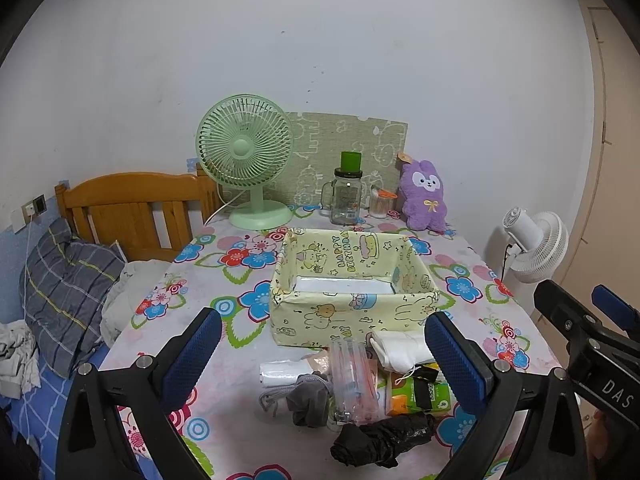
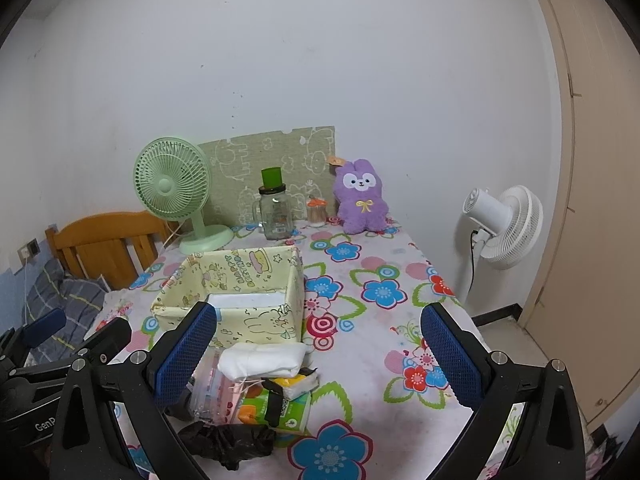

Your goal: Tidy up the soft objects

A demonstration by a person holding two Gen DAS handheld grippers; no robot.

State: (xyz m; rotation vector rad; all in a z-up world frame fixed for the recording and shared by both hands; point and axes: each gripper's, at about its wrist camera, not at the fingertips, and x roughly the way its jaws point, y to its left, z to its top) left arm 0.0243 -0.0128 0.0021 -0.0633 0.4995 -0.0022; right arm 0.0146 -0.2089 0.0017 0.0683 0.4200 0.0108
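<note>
Both wrist cameras looked forward and slightly down over the near edge of the flowered table (image 1: 224, 412) toward the back wall. The left view faced the yellow fabric box (image 1: 352, 312) squarely, while the right view sat further right, with the box (image 2: 256, 320) left of center. Both shared the green fan (image 1: 244, 148).

At the far edge of the flower-print tablecloth (image 1: 460, 264) we see a green desk fan (image 1: 246, 160), a glass jar mug (image 1: 347, 200) with a green cup on its lid, a toothpick holder (image 1: 378, 202) and a patterned board (image 1: 348, 148) against the wall. A white standing fan (image 2: 504, 226) stands beside the table, a wooden headboard (image 1: 132, 208) and plaid pillow (image 1: 68, 288) opposite.
</note>
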